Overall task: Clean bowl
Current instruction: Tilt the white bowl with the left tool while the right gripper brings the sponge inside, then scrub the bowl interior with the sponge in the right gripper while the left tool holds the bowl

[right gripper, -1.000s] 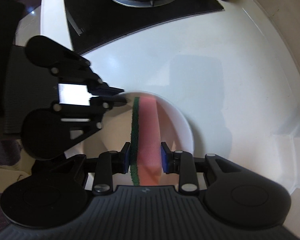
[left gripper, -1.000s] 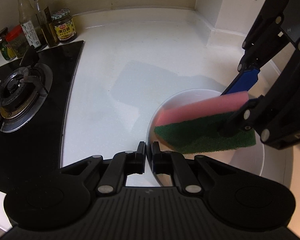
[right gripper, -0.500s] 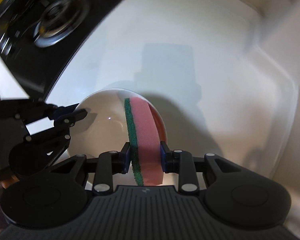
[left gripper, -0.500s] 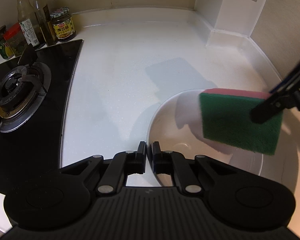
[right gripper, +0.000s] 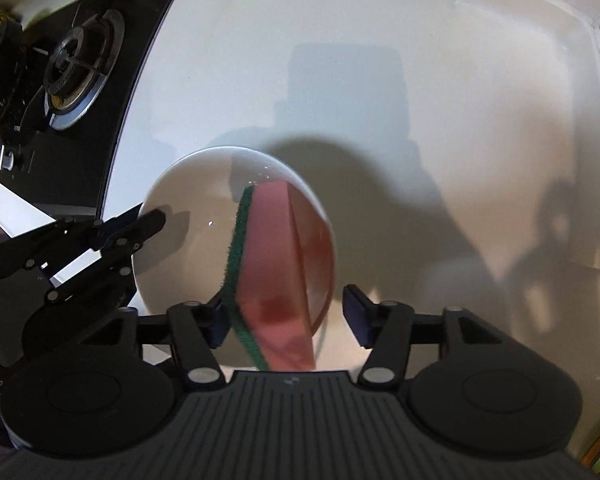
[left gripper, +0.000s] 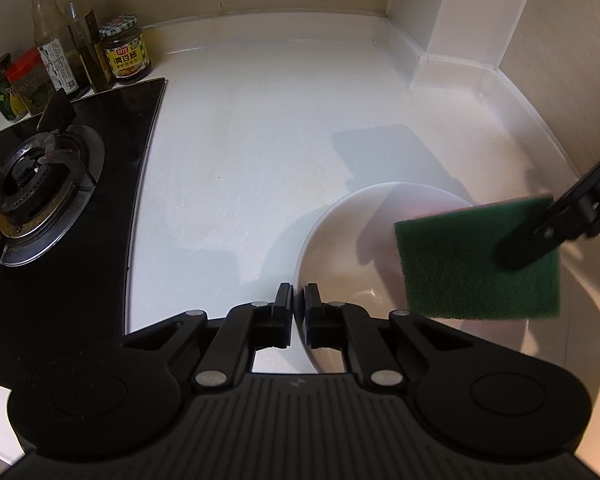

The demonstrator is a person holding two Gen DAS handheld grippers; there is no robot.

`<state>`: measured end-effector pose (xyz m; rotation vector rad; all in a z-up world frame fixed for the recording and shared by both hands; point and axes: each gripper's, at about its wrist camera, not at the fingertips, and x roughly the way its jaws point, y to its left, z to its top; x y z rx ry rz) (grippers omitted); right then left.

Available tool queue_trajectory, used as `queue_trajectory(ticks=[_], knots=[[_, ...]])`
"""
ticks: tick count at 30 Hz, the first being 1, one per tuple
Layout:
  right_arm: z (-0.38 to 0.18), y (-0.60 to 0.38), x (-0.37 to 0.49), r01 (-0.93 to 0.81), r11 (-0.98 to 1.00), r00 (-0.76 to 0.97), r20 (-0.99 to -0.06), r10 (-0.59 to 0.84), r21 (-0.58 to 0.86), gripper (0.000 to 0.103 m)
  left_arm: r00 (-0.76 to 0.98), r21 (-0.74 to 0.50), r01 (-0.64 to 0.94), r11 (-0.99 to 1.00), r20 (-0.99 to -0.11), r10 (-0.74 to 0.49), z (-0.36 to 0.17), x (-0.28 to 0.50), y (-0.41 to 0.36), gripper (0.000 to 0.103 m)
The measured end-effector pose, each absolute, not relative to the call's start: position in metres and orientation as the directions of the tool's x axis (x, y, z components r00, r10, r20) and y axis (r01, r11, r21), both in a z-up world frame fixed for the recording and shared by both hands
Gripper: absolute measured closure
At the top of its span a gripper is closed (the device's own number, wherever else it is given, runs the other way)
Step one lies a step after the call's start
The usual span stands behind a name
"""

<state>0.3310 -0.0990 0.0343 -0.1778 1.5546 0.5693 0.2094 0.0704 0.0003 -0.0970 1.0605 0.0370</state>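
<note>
A white bowl (left gripper: 340,248) (right gripper: 188,216) stands on the white counter. My left gripper (left gripper: 298,296) (right gripper: 152,222) is shut on its near rim, one finger inside and one outside. A pink sponge with a green scouring face (left gripper: 476,264) (right gripper: 268,248) hangs upright over the bowl's right side. My right gripper (right gripper: 286,318) is around it and its jaws are opening. The green face still leans on the left pad, while the right pad (right gripper: 356,316) stands clear of the pink side. One black finger (left gripper: 532,244) of that gripper crosses the green face in the left wrist view.
A black gas hob (left gripper: 40,184) (right gripper: 80,64) lies left of the bowl. Sauce bottles and jars (left gripper: 80,40) stand behind it against the wall. The counter (left gripper: 260,140) runs back to a walled corner (left gripper: 440,40) at the right.
The right gripper rolled and moved to the bowl's right side, turning the sponge's green face toward the left wrist camera. Its jaws went from pinching the sponge to wide apart. The left gripper kept still.
</note>
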Motion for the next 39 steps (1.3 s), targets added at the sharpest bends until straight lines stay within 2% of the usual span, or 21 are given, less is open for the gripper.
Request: queue_trajectory(ticks=[2, 5, 7, 8, 9, 10, 11, 13, 15, 17, 19, 24, 25, 26, 27, 28, 30, 35, 39], knots=[[0.047, -0.106, 0.328, -0.493, 0.842, -0.019, -0.970, 0.244, 0.221, 0.049, 0.488, -0.066, -0.080, 0.995, -0.873, -0.019, 0.000, 0.209, 0.071, 0.099], [0.077, -0.116, 0.307, -0.660, 0.736, 0.085, -0.958, 0.274, 0.152, 0.053, 0.487, -0.066, -0.081, 0.995, -0.873, -0.018, 0.001, 0.209, 0.071, 0.099], [0.095, -0.117, 0.273, -0.845, 0.532, 0.236, -0.930, 0.283, -0.053, 0.056, 0.487, -0.066, -0.083, 0.994, -0.873, -0.017, 0.000, 0.209, 0.071, 0.099], [0.096, -0.117, 0.259, -0.885, 0.439, 0.293, -0.916, 0.273, -0.153, 0.056, 0.487, -0.066, -0.085, 0.994, -0.873, -0.016, 0.000, 0.209, 0.071, 0.099], [0.089, -0.119, 0.232, -0.907, 0.232, 0.407, -0.875, 0.261, -0.352, 0.056, 0.487, -0.066, -0.085, 0.994, -0.873, -0.016, 0.000, 0.208, 0.071, 0.099], [0.077, -0.124, 0.212, -0.869, 0.056, 0.487, -0.831, 0.268, -0.491, 0.056, 0.488, -0.064, -0.085, 0.994, -0.873, -0.014, 0.000, 0.208, 0.071, 0.099], [0.067, -0.129, 0.200, -0.826, -0.055, 0.527, -0.803, 0.280, -0.561, 0.056, 0.488, -0.062, -0.086, 0.994, -0.873, -0.012, 0.001, 0.207, 0.070, 0.099], [0.025, -0.150, 0.171, -0.595, -0.401, 0.602, -0.717, 0.352, -0.696, 0.055, 0.487, -0.059, -0.089, 0.994, -0.873, -0.008, 0.001, 0.207, 0.070, 0.099], [-0.002, -0.164, 0.161, -0.397, -0.561, 0.608, -0.666, 0.432, -0.726, 0.053, 0.485, -0.055, -0.093, 0.994, -0.874, -0.003, 0.001, 0.207, 0.069, 0.099], [-0.015, -0.166, 0.160, -0.274, -0.607, 0.592, -0.628, 0.505, -0.746, 0.052, 0.483, -0.051, -0.098, 0.994, -0.876, 0.003, 0.001, 0.208, 0.068, 0.099], [-0.019, -0.162, 0.161, -0.188, -0.628, 0.567, -0.605, 0.559, -0.756, 0.046, 0.481, -0.049, -0.104, 0.993, -0.877, 0.008, 0.001, 0.208, 0.068, 0.099], [-0.033, -0.147, 0.168, 0.021, -0.703, 0.507, -0.599, 0.620, -0.711, 0.046, 0.478, -0.049, -0.117, 0.992, -0.878, 0.013, 0.001, 0.209, 0.068, 0.099], [-0.035, -0.145, 0.171, 0.045, -0.718, 0.497, -0.608, 0.619, -0.695, 0.050, 0.478, -0.050, -0.118, 0.992, -0.878, 0.012, 0.001, 0.209, 0.068, 0.099], [-0.036, -0.141, 0.172, 0.045, -0.728, 0.490, -0.620, 0.612, -0.684, 0.054, 0.478, -0.054, -0.121, 0.991, -0.878, 0.011, 0.001, 0.209, 0.068, 0.099], [-0.037, -0.136, 0.174, 0.045, -0.739, 0.484, -0.632, 0.605, -0.673, 0.070, 0.477, -0.058, -0.125, 0.990, -0.879, 0.008, 0.001, 0.209, 0.069, 0.099], [-0.034, -0.131, 0.170, 0.024, -0.743, 0.472, -0.648, 0.598, -0.669, 0.072, 0.476, -0.062, -0.128, 0.990, -0.879, 0.006, 0.001, 0.209, 0.070, 0.099], [-0.032, -0.124, 0.171, 0.000, -0.750, 0.451, -0.670, 0.590, -0.661, 0.072, 0.475, -0.066, -0.131, 0.989, -0.880, 0.004, 0.000, 0.209, 0.071, 0.099], [-0.041, -0.124, 0.168, 0.089, -0.763, 0.448, -0.658, 0.605, -0.641, 0.072, 0.473, -0.070, -0.136, 0.988, -0.881, 0.003, 0.000, 0.209, 0.073, 0.099], [-0.026, -0.115, 0.158, 0.000, -0.789, 0.433, -0.711, 0.554, -0.615, 0.073, 0.471, -0.065, -0.148, 0.987, -0.882, 0.013, 0.000, 0.210, 0.067, 0.099]])
